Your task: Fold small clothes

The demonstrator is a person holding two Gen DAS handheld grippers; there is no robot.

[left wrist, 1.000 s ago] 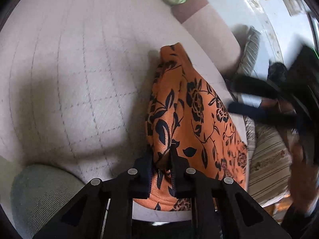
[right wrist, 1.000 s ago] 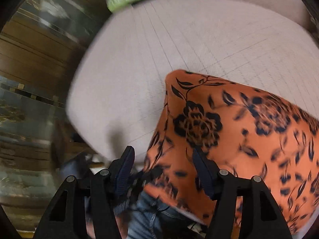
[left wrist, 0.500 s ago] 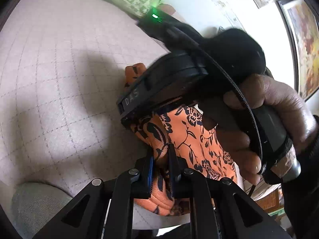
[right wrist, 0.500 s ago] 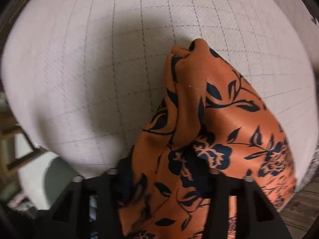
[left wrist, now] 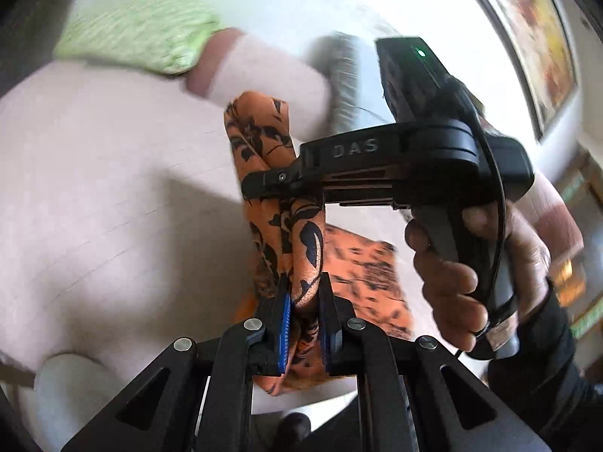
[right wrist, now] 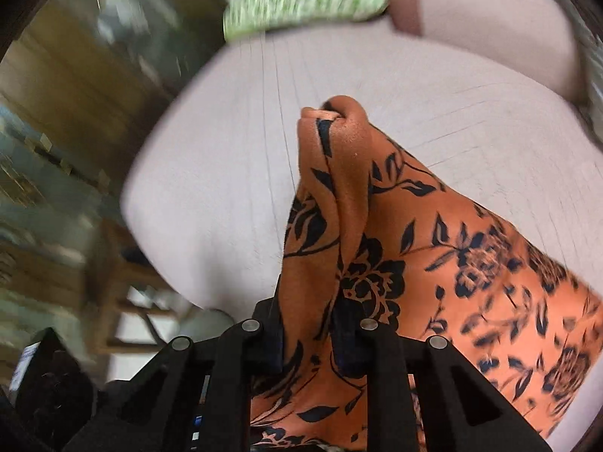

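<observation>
1. Left wrist view: left gripper (left wrist: 303,303) is clenched on a bunched fold of the orange floral garment (left wrist: 290,241), low centre of frame. Cloth runs up toward 12 o'clock, where the right gripper (left wrist: 264,182) pinches the same bundle higher up, coming in from 3 o'clock.
2. Right wrist view: right gripper (right wrist: 307,333) is closed on the garment (right wrist: 433,248) too. Its gathered tip sticks up at 12 o'clock; rest of the fabric spreads toward 4 o'clock over the pale cushion (right wrist: 233,196).
3. Garment is thus partly lifted, partly lying on the cushion, w/ both grips close together on one ridge.
4. Risk: fabric looks thin & slick, so a hard pull apart could slide it out of one gripper, prob. the one holding fewer layers.
5. Risk: each gripper seems to hold a wad, not a clean corner. Laying it down like this likely gives a crumpled, crooked fold.
6. Risk: the loose part at 4 o'clock sits near the cushion's front edge in the left wrist view; dragging toward 6 o'clock may tip it off.
7. Risk: both views are motion-blurred, so moves look fast; the trailing cloth may flip over itself.
8. Green patterned pillow (left wrist: 139,43) at 11 o'clock is well apart, low snag chance.
</observation>
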